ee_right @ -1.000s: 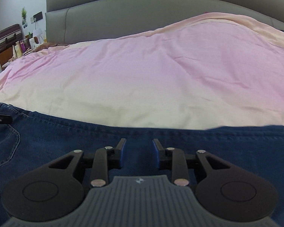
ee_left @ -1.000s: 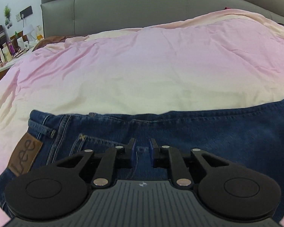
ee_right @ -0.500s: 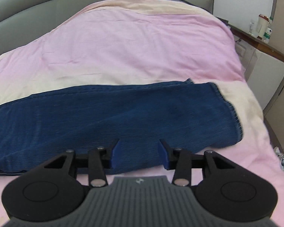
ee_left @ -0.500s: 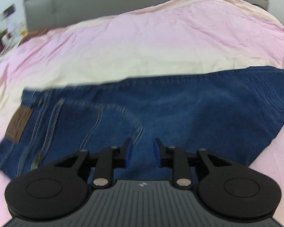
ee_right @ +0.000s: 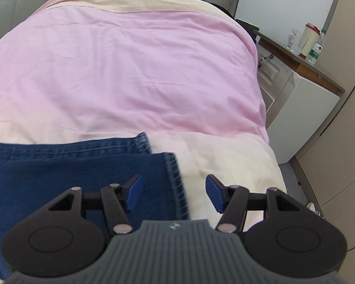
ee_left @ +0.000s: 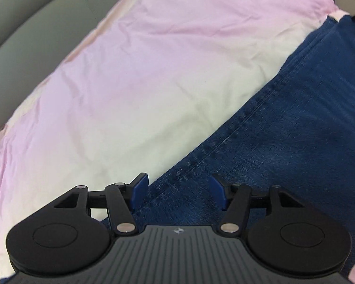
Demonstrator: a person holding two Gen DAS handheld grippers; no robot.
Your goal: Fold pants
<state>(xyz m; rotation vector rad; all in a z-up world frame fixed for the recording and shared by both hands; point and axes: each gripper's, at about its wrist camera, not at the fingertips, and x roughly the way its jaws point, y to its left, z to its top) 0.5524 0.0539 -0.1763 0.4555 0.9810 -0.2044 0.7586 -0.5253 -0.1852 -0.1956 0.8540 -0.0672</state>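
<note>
1. We are looking down at a bed point(ee_right: 120, 75) that is filling most of both views; a pink cover, fading to pale cream near us, is lying over it with soft creases.
2. A grey padded headboard point(ee_left: 28, 30) is curving along the far edge of the bed in the left wrist view.
3. The pants point(ee_left: 295, 130), dark blue jeans, are lying flat on the near, cream part of the bed cover. In the left wrist view they are running slantwise from the lower middle to the upper right, with a stitched seam along their edge.
4. In the right wrist view the leg ends of the pants point(ee_right: 59, 165) are lying one on the other, slightly offset, with their hems facing right.
5. A white bedside cabinet point(ee_right: 303, 108) is standing just beside the right side of the bed, carrying a glass, a jar and a bottle.
6. We are holding the left gripper point(ee_left: 178, 193) over the seam edge of the pants; its jaws have just been opening and are standing wide apart, with denim showing below the gap but nothing being pinched.
7. We are holding the right gripper point(ee_right: 174, 194) over the hem; its jaws have also just been opening, standing apart and gripping nothing, with the hem line and the cream cover showing between them.
</note>
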